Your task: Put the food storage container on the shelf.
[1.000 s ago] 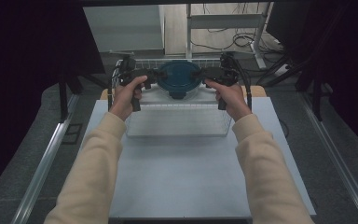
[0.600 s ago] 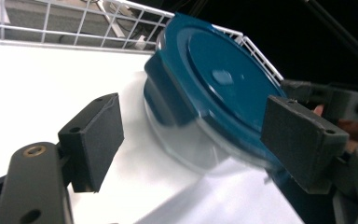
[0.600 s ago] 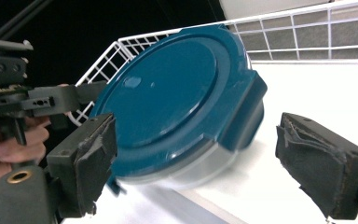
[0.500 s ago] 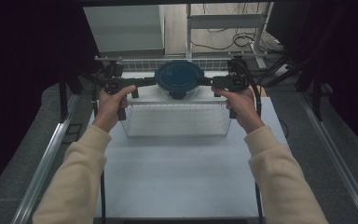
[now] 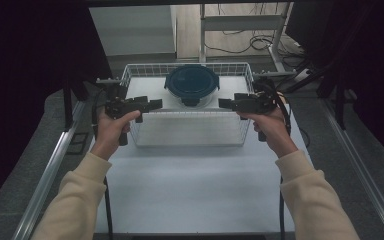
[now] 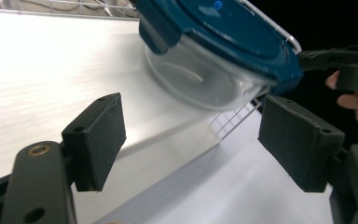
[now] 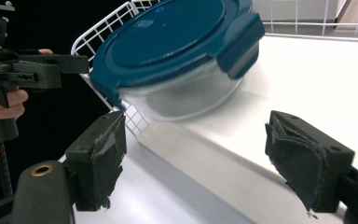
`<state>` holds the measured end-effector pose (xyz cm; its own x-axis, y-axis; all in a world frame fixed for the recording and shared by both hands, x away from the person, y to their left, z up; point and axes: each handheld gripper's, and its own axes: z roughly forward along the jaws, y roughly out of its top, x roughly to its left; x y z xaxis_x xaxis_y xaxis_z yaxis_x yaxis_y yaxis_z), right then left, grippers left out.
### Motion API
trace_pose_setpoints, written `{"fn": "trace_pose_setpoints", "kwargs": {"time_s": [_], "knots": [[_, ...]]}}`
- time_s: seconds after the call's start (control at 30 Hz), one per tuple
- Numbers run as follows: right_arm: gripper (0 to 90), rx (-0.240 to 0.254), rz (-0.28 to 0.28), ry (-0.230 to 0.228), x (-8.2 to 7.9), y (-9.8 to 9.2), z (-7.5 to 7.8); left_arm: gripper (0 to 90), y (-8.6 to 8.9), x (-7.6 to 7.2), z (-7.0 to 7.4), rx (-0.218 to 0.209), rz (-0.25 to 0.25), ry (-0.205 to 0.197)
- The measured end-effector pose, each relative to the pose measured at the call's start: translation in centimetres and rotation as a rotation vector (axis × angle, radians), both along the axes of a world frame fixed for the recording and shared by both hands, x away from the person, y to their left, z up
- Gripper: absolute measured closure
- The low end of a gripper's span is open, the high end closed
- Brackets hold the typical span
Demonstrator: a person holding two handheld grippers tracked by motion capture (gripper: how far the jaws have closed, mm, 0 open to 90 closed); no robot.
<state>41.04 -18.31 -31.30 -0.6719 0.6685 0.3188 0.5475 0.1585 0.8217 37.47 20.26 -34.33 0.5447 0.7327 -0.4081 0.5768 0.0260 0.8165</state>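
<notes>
A round glass container with a dark blue clip lid (image 5: pixel 191 84) sits inside the white wire basket (image 5: pixel 190 131), toward its far side. My left gripper (image 5: pixel 155 104) hangs over the basket's left rim and points right at the container, clear of it. My right gripper (image 5: pixel 223 103) mirrors it from the right rim. In the left gripper view the container (image 6: pixel 214 46) lies beyond the open gripper (image 6: pixel 198 135); likewise in the right gripper view, the container (image 7: pixel 168 42) lies past the gripper (image 7: pixel 205 149). Both sets of jaws have just been closing a little, with nothing between them.
The basket stands at the far end of a white table (image 5: pixel 195 185). Metal rails (image 5: pixel 50 170) run along both sides. Beyond the basket are a frame's legs and cables on the floor (image 5: pixel 250 42). A person's cream sleeves (image 5: pixel 310 200) enter from below.
Both grippers have drawn apart sideways, away from the blue-lidded container they flanked closely before. The container now rests in the basket, untouched.
</notes>
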Motion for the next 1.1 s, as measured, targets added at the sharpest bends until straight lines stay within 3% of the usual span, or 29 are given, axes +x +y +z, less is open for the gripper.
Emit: {"fn": "trace_pose_setpoints", "kwargs": {"time_s": [0.33, 0.5, 0.67, 0.77, 0.93, 0.97, 1.1], "knots": [[22.6, -0.020, -0.011, -0.138, -5.4, -3.1, -2.1, 22.4, 0.6, -5.4, -2.2, 0.076, -0.009, -0.054], [22.6, -0.053, -0.015, -0.175, -7.9, -4.9, -4.0, 22.2, 1.3, -8.0, -3.5, 0.064, -0.015, -0.075], [22.6, -0.060, -0.015, -0.168, -9.8, -6.3, -6.5, 21.7, 1.4, -10.1, -6.3, 0.097, -0.016, -0.065], [22.6, -0.070, -0.030, -0.152, -11.2, -7.4, -9.1, 21.4, 1.2, -11.1, -8.3, 0.138, -0.012, -0.050], [22.5, -0.102, -0.033, -0.123, -12.2, -8.1, -11.4, 20.8, 0.8, -12.1, -11.5, 0.179, -0.024, 0.001], [22.4, -0.125, -0.036, -0.103, -12.6, -8.4, -12.4, 20.3, 0.8, -12.2, -12.1, 0.190, -0.029, 0.016], [22.4, -0.145, -0.044, -0.077, -13.2, -8.7, -14.0, 20.3, 0.6, -12.5, -13.7, 0.210, -0.029, 0.047]]}}
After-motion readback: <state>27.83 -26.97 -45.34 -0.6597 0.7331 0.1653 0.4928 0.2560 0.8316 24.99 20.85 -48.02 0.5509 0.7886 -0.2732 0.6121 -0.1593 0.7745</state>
